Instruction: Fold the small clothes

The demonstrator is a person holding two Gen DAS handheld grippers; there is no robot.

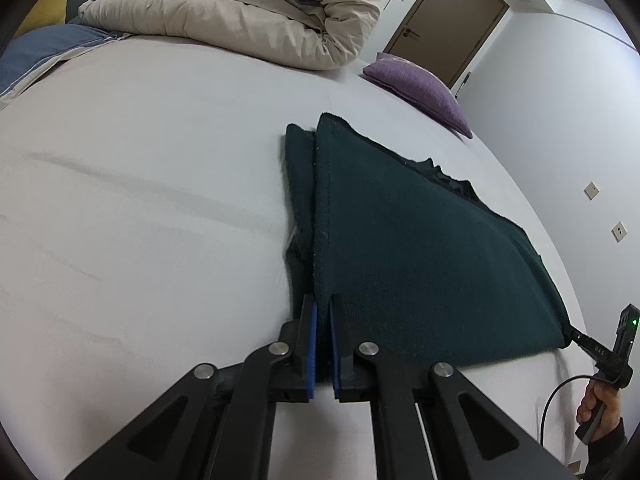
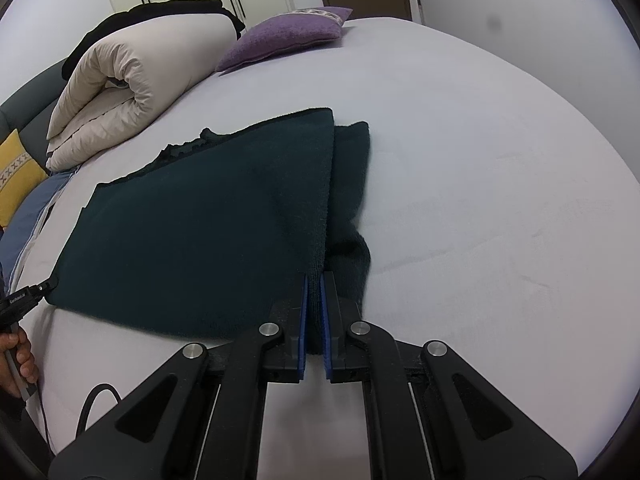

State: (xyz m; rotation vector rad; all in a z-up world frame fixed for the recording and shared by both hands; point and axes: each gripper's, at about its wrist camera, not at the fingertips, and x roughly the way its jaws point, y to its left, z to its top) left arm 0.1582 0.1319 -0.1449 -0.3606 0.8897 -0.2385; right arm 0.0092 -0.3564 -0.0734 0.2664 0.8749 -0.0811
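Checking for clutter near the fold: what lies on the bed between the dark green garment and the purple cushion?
Nothing: in the right wrist view, only bare bed sheet runs from the dark green garment to the purple cushion.

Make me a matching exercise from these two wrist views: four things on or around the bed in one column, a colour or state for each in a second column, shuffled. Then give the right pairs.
Things:
1. garment
2. cushion
3. duvet
4. left gripper

States:
A. purple, lying near the far edge of the bed
B. cream, rolled up into a bundle
C. shut on a near corner of the cloth
D. dark green, folded, spread on the sheet

Pairs: 1-D, 2-A, 3-B, 4-C
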